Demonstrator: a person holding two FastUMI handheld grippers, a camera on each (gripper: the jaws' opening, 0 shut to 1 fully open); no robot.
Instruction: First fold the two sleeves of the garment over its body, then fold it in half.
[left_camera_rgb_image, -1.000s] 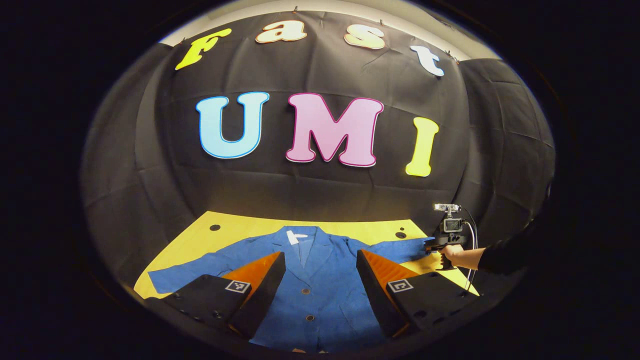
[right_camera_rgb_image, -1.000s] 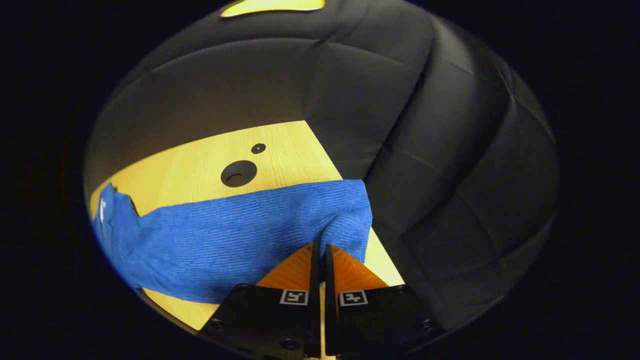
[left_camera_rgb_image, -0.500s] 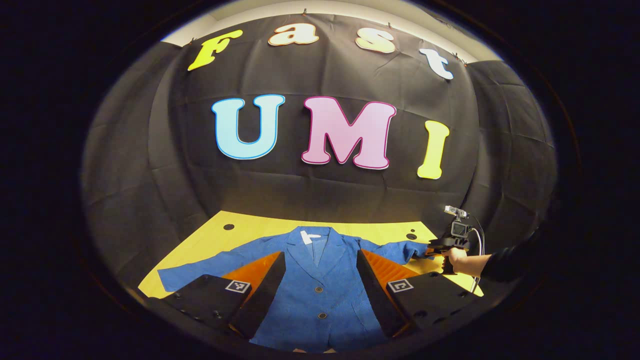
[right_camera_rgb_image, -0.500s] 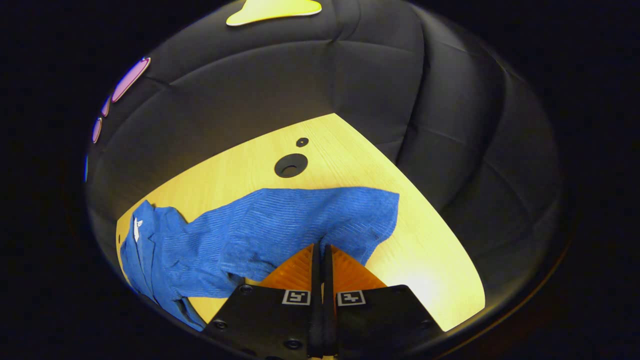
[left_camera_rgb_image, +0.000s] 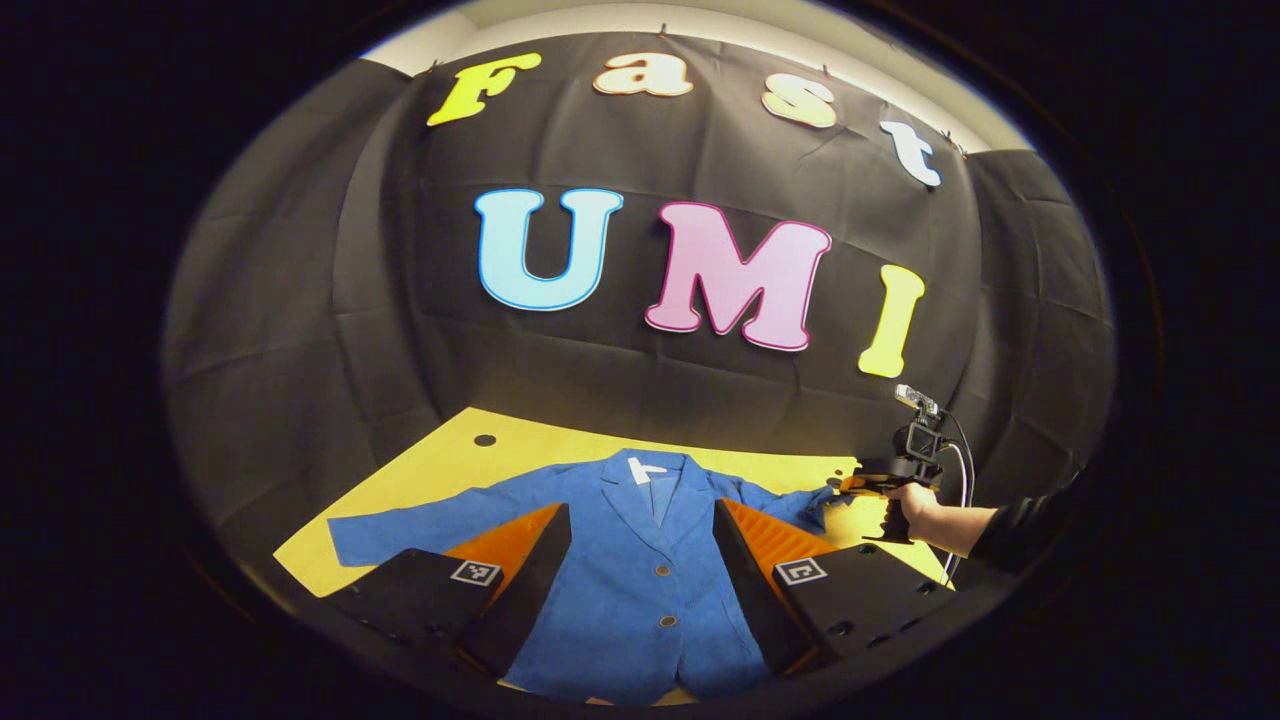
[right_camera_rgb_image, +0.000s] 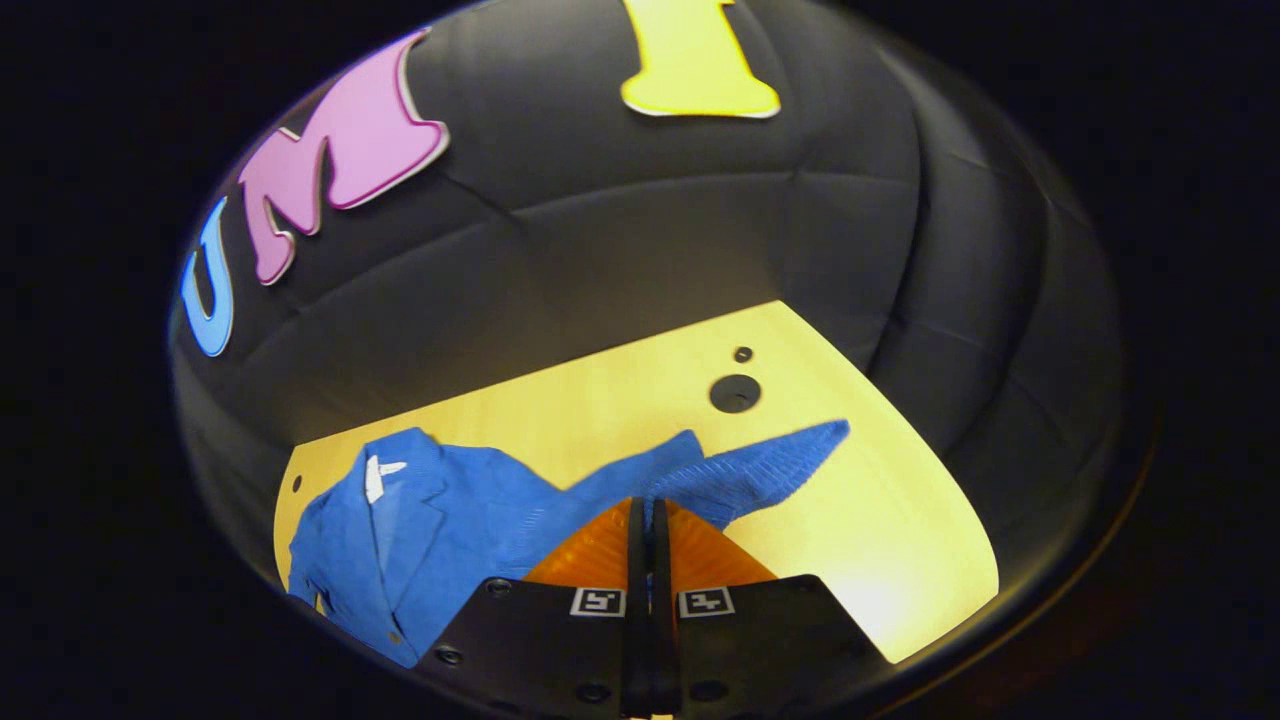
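1. Yellow wood makes up the table (left_camera_rgb_image: 420, 480), the largest thing I see; it has a few round dark holes (right_camera_rgb_image: 735, 393) near its far corners.
2. Blue and ribbed, the jacket (left_camera_rgb_image: 640, 590) lies face up on the table with its collar toward the far wall, buttons down its front and a small white tag (left_camera_rgb_image: 640, 470) at the neck.
3. My left tongs (left_camera_rgb_image: 640, 570) hang above the jacket's chest with the fingers spread wide, one to each side of the buttons, and nothing between them.
4. One sleeve (left_camera_rgb_image: 400, 530) lies stretched out flat toward the table's left edge in the left gripper view.
5. The other sleeve (right_camera_rgb_image: 740, 470) is raised off the table and bends toward the jacket's body; its cuff sticks out past my right tongs.
6. My right tongs (right_camera_rgb_image: 650, 510) have their fingers pressed together on that sleeve, the cloth pinched at their tips.
7. In the left gripper view I see those same tongs (left_camera_rgb_image: 850, 487) at the sleeve's end, held by a hand (left_camera_rgb_image: 905, 505) in a dark sleeve.
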